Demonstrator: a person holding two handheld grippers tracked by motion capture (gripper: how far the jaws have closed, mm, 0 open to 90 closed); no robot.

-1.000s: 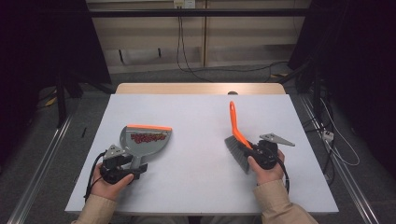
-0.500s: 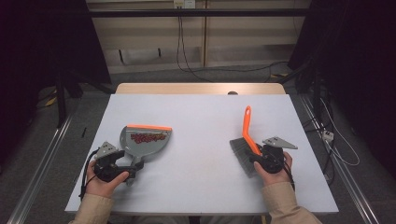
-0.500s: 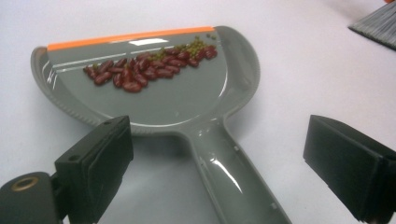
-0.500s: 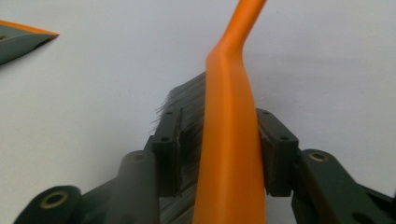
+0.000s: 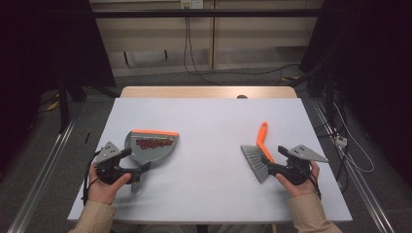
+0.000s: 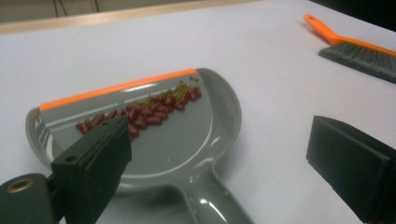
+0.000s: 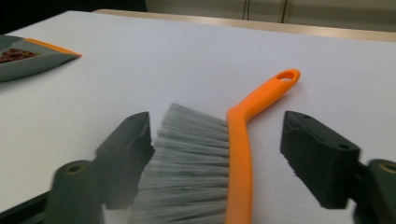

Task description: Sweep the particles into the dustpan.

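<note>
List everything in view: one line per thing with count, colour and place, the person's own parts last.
dustpan: one, grey with an orange lip, left part of the table, between the left jaws
red beans: one small pile with a few greenish bits, inside the dustpan near its lip
brush: one, orange handle and grey bristles, lying on the right part of the table
table: one, pale grey top with a wooden far edge
cables: several, dark, on the floor and wall behind the table
left hand-held gripper: one, black, open, jaws either side of the dustpan
right hand-held gripper: one, black, open, jaws either side of the brush
</note>
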